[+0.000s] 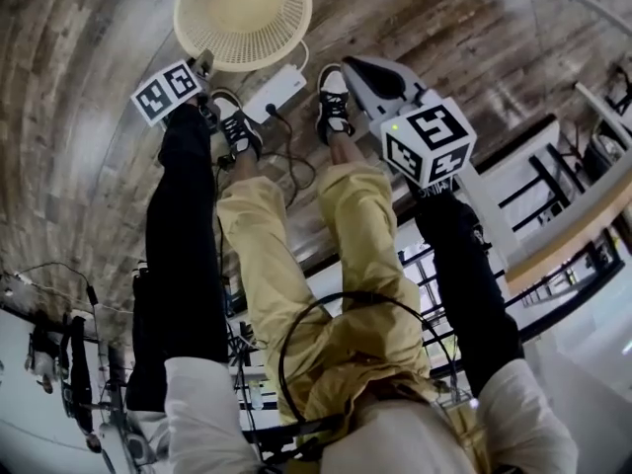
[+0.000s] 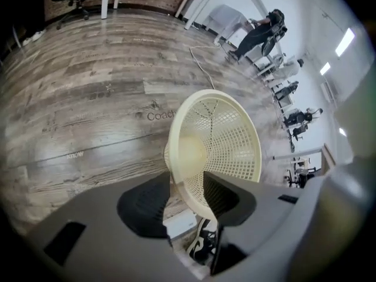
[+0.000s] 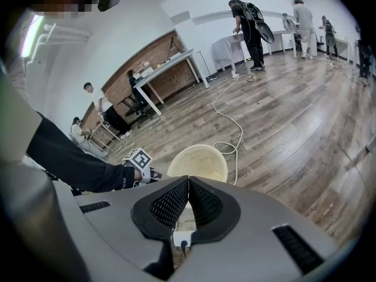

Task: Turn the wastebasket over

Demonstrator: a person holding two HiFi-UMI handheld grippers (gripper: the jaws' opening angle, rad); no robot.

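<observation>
Left gripper (image 2: 188,187): jaws are standing apart, and the wastebasket (image 2: 223,140) rim is sitting between them.
Right gripper (image 3: 188,184): jaws are pressing together, empty — wastebasket is sitting just ahead.

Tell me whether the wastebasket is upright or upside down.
Upright. The wastebasket stands mouth up; its mesh inside and solid bottom show from above.

The left tool (image 2: 186,173) jaws stand apart around the wastebasket (image 2: 226,140) rim.
</observation>
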